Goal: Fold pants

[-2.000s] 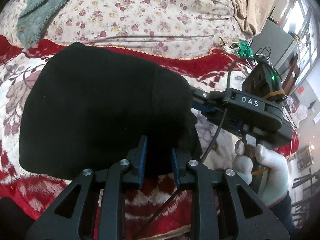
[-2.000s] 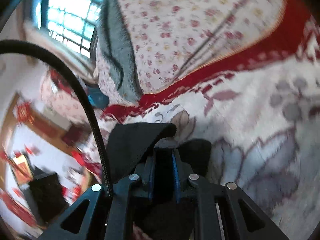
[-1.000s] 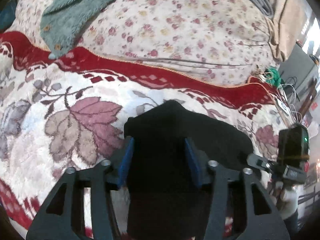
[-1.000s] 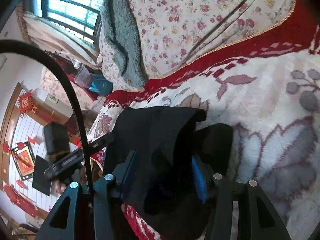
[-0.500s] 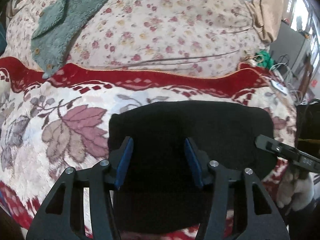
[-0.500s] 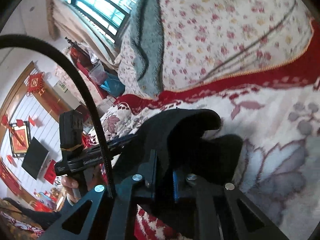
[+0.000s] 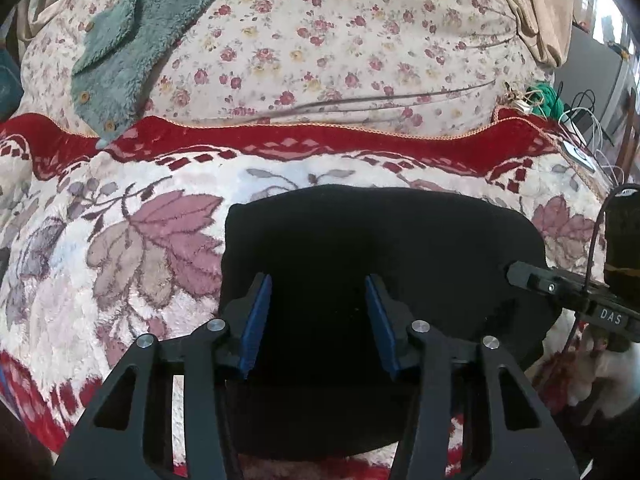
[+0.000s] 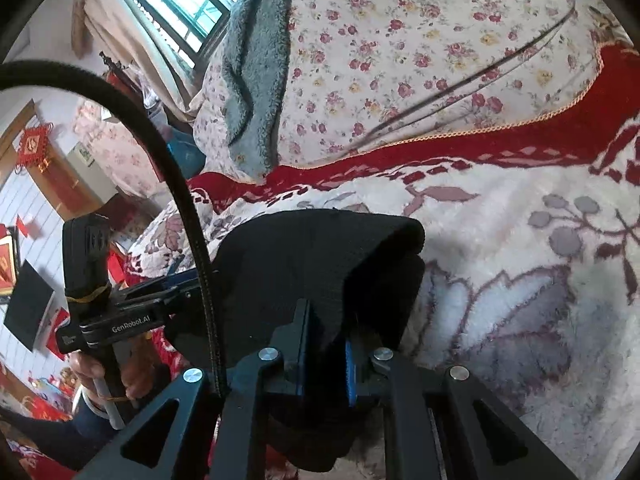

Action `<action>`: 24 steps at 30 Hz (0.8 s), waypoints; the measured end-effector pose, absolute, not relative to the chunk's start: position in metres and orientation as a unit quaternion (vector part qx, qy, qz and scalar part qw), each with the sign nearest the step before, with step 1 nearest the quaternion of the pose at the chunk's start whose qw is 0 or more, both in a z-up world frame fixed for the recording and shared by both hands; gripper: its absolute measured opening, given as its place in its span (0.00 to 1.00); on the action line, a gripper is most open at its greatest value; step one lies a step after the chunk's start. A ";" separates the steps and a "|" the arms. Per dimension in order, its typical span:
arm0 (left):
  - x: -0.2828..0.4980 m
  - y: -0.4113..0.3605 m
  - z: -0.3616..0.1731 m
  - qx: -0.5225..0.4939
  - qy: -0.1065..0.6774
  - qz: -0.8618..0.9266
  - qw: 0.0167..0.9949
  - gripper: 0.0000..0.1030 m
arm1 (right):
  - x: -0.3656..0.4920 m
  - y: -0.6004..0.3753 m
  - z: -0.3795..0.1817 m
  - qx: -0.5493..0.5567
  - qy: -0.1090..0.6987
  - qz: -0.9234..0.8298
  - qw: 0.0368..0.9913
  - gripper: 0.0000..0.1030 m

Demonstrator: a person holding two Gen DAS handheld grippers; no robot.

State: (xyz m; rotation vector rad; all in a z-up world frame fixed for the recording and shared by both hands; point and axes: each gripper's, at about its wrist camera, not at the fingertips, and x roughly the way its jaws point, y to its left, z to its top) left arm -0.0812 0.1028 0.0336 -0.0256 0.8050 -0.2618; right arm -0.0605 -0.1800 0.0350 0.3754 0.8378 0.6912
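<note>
The black pants [image 7: 380,248] lie folded into a thick bundle on the red and cream leaf-patterned blanket [image 7: 120,240]. My left gripper [image 7: 316,308] is open, its blue pads spread over the near part of the bundle. My right gripper [image 8: 326,344] is shut on the black pants [image 8: 320,256] at their right edge, with a fold of cloth standing up between the blue pads. The right gripper shows at the right edge of the left wrist view [image 7: 560,288]; the left gripper shows at the left of the right wrist view [image 8: 120,320].
A floral quilt [image 7: 320,40] is heaped behind the blanket with a grey-green fleece garment [image 7: 132,28] on it. Cables and a green object [image 7: 548,98] lie at the far right. A window [image 8: 168,0] and room furniture show at the left.
The right gripper opened and then shut again on the pants' right edge. The left gripper opened and stays spread over the bundle, which has settled wider on the blanket.
</note>
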 end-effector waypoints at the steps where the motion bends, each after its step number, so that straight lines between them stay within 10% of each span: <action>1: -0.081 0.103 0.032 -0.013 0.389 -0.127 0.912 0.45 | -0.061 -0.180 0.035 0.177 0.396 0.326 0.840 0.11; 18: -0.097 0.105 0.043 -0.017 0.386 -0.089 0.918 0.45 | -0.090 -0.190 0.065 0.173 0.371 0.282 0.868 0.20; 24: -0.107 0.107 0.049 -0.017 0.381 -0.072 0.922 0.45 | -0.097 -0.169 0.076 0.140 0.358 0.271 0.882 0.41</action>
